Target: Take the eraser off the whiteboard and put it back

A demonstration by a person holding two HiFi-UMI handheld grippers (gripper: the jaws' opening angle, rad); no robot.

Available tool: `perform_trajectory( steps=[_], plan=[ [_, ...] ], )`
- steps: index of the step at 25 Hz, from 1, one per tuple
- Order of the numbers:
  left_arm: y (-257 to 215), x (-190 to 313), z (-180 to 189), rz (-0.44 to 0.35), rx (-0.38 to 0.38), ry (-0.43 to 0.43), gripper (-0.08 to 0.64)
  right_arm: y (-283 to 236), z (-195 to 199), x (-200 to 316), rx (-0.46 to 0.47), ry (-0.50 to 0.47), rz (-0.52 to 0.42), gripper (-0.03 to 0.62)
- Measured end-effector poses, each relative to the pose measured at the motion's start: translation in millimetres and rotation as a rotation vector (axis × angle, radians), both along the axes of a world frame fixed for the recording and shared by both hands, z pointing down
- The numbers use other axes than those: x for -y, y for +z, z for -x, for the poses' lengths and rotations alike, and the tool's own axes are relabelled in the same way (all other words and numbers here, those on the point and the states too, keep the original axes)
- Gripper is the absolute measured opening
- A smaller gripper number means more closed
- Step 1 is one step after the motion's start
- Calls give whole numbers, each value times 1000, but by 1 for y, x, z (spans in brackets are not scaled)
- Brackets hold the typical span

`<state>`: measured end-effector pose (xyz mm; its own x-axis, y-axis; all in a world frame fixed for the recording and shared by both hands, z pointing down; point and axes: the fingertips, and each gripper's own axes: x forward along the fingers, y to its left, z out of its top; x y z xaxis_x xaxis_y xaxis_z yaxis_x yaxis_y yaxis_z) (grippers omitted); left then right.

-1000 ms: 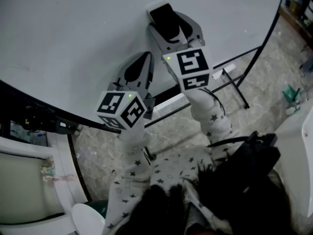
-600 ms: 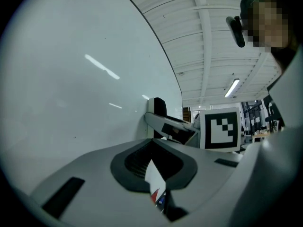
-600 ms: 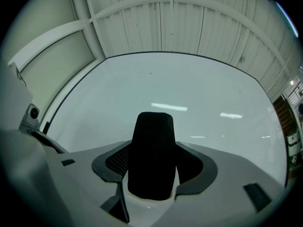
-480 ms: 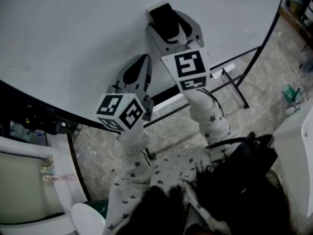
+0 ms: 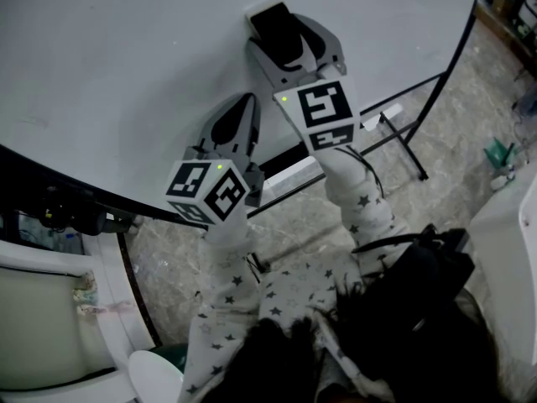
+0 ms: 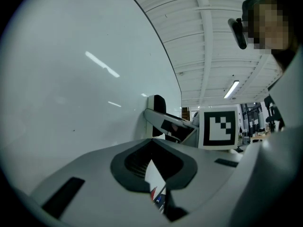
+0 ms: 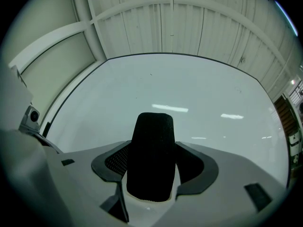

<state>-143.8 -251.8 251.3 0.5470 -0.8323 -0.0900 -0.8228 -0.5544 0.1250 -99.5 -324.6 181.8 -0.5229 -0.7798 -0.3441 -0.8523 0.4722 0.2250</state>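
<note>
Black-felted, white-bodied block eraser [image 7: 151,145] sat clamped betw. the jaws of the right gripper [image 5: 287,39], up against the glossy white whiteboard [image 5: 126,57]. Prob. light, w/ a rigid body and soft felt (best gripped by the hard sides). Left gripper [image 5: 243,104] hung closed, empty.

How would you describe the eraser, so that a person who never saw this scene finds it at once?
Find the large whiteboard filling the upper head view, then the right tongs in front of it. The eraser is the small block gripped between them: black pad on a white back, darker than the grey tongs; the left tongs hold nothing.
</note>
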Motion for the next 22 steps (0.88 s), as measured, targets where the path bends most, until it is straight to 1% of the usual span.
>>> perform_trajectory(
  steps=[4, 6, 8, 10, 14, 18, 21, 22],
  plan=[
    [0, 1, -1, 5, 1, 1, 1, -2, -1, 1, 4, -9, 6, 268],
    [1, 0, -2, 10, 0, 0, 2, -3, 0, 0, 7, -19, 7, 304],
    [2, -1, -2, 14, -2, -1, 1, -6, -3, 0, 10, -5, -7, 327],
    [4, -2, 0, 17, -3, -5, 1, -10, -9, -2, 15, 13, -24, 327],
    [5, -2, 8, 16, -14, -8, 0, -11, -8, -16, 27, -33, -29, 328],
    [3, -1, 15, 7, -15, -8, 2, 2, 0, -29, 16, -78, -1, 327],
    [2, 3, 20, 7, -19, 0, 1, 16, 6, -32, 0, -123, 59, 325],
    [2, 5, 21, 9, -24, 5, 1, 20, 8, -32, -5, -133, 82, 300]
  ],
)
